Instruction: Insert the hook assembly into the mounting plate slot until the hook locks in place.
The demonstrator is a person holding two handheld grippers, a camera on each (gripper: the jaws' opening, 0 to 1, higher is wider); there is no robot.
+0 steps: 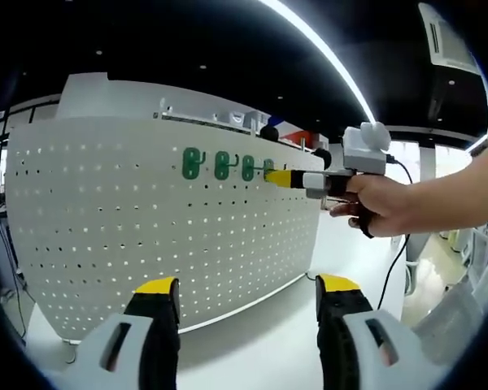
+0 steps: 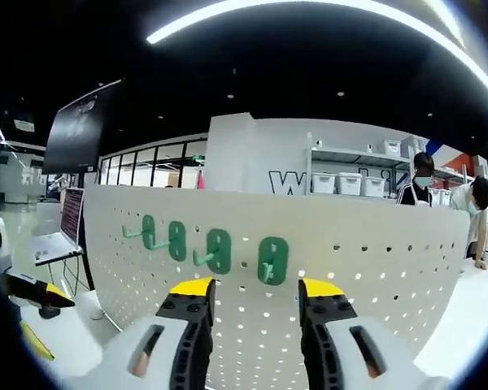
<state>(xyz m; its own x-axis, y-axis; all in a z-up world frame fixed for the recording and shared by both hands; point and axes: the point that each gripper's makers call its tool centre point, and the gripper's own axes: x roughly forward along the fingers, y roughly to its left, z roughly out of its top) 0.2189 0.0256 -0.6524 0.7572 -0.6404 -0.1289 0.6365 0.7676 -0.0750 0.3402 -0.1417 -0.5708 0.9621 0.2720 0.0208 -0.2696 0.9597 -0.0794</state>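
Nearest you in the left gripper view, your left gripper [image 1: 248, 296] hangs with its jaws spread wide and nothing between them, above the white tabletop [image 1: 268, 341] and back from the foot of the pegboard [image 1: 106, 227]. In the right gripper view, your right gripper [image 2: 250, 294] also has its yellow-tipped jaws apart and bare; the rightmost green hook [image 2: 272, 260] sits just above the gap, so you hold nothing now.

The left gripper view shows your right hand [image 1: 382, 203] carrying that gripper up to the top right edge of the board, tips touching or just short of the fourth hook [image 1: 268, 169]; I cannot tell which. Four green hooks stand in a row near the board's top edge, each backplate against the holes. All appear seated, but whether the last is locked cannot be read from here.

The risk, as I judge it: push that last hook off-axis and it could cock in its holes, or lever out as you draw back. A hard press near the top edge could also rock the freestanding board.

You have open board below and left of the row, bare tabletop before its foot. Beyond, shelving [image 2: 350, 175] and two people [image 2: 443, 199] stand well apart.
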